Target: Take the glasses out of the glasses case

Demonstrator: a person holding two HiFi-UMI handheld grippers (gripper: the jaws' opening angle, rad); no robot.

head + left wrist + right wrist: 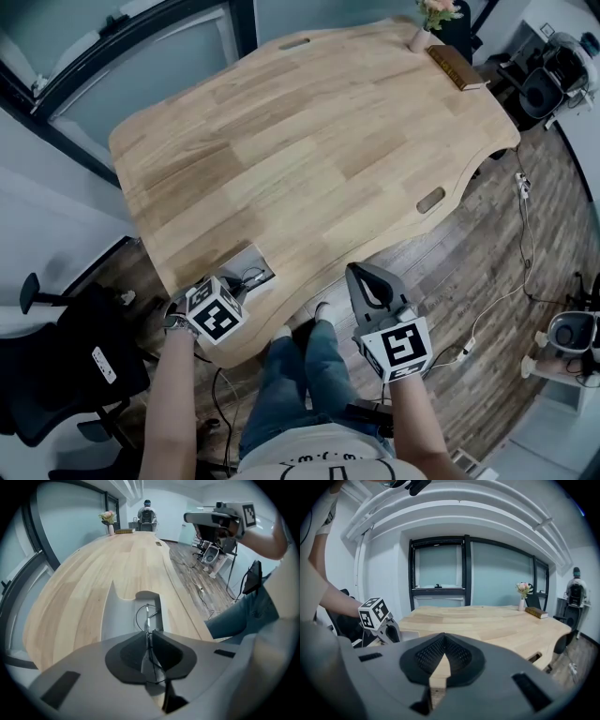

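Note:
An open grey glasses case (258,259) lies at the near left edge of the wooden table (309,141). In the left gripper view its lid (111,616) lies flat, and thin black wire-framed glasses (147,614) rest in the tray beside it. My left gripper (241,282) points steeply down into the case. Its jaws (146,633) are almost together, with the thin frame pinched between the pads. My right gripper (357,273) hangs off the table's front edge above the floor. It is shut with nothing in it (444,638) and points level across the table.
A vase of flowers (427,26) and a book (457,67) stand at the table's far end. A black office chair (56,366) is at the lower left. The person's legs (300,370) are between the grippers. Cables (521,234) trail over the wood floor on the right.

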